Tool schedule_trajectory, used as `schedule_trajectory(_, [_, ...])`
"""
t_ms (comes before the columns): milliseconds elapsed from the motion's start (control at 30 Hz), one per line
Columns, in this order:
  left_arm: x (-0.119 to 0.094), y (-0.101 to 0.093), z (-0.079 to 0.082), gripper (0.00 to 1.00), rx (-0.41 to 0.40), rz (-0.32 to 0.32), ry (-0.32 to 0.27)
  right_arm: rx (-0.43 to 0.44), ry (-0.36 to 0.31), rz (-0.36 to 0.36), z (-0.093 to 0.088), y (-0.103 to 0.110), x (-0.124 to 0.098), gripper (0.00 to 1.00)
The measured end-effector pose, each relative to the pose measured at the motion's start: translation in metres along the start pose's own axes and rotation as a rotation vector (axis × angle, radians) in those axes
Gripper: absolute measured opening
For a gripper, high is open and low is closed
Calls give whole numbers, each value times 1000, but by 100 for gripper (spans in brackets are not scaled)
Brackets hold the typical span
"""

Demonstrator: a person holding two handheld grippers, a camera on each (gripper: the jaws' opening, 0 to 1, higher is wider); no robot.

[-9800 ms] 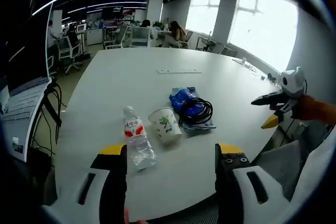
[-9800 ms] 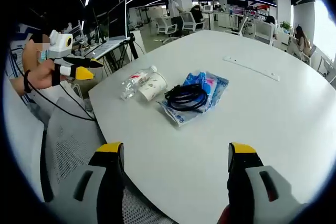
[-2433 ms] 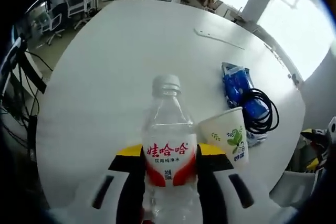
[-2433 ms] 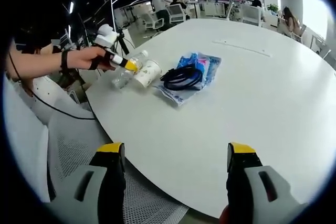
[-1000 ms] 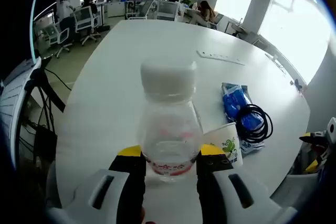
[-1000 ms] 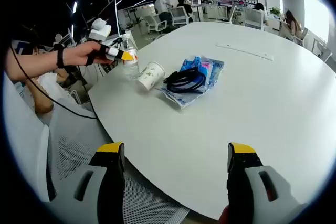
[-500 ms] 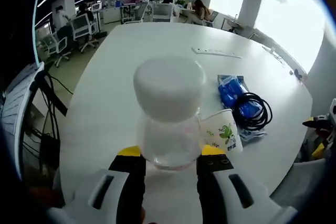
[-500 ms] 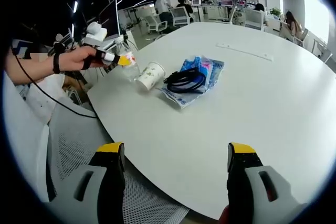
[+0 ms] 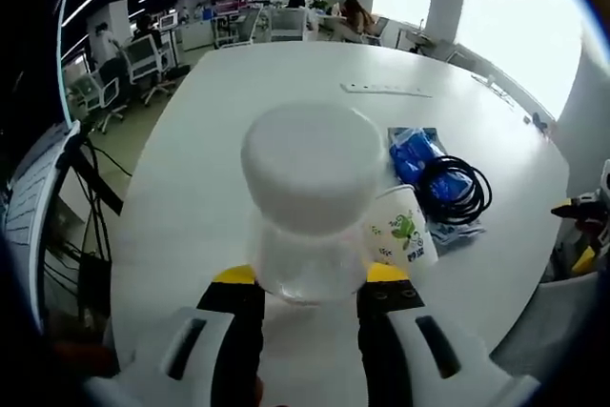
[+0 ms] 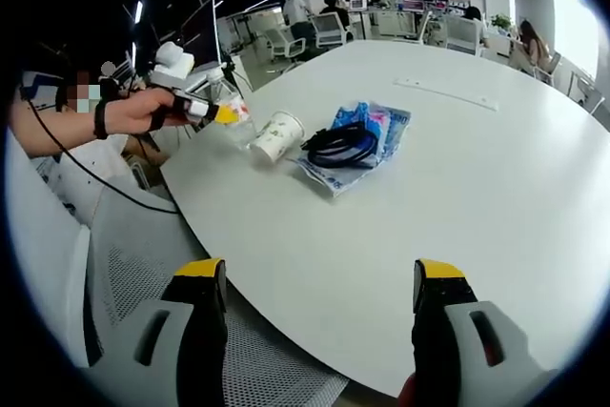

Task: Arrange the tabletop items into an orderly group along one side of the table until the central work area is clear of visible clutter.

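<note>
While the left gripper (image 9: 297,285) clamps the water bottle (image 9: 307,199) upright at the table (image 10: 496,188) edge, the right gripper (image 10: 312,283) hangs wide open — nothing held; paper cup (image 10: 274,135) lies tipped beside the bottle.

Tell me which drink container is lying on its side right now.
The paper cup lies tipped over on the table beside the black cable. The water bottle is held upright in the left gripper.
</note>
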State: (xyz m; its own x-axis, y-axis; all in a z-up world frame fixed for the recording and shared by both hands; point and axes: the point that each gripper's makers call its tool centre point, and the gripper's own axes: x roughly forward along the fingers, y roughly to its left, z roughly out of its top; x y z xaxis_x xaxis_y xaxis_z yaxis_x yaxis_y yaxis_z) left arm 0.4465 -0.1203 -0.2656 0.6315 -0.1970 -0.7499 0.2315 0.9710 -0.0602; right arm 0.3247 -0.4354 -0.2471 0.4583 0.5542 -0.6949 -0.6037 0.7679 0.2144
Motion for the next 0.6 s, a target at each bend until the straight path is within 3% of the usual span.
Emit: schedule_trajectory(600, [-1,-3,-3,37,-5,7,-1,5,-3,-2,-2,-1,-3,80])
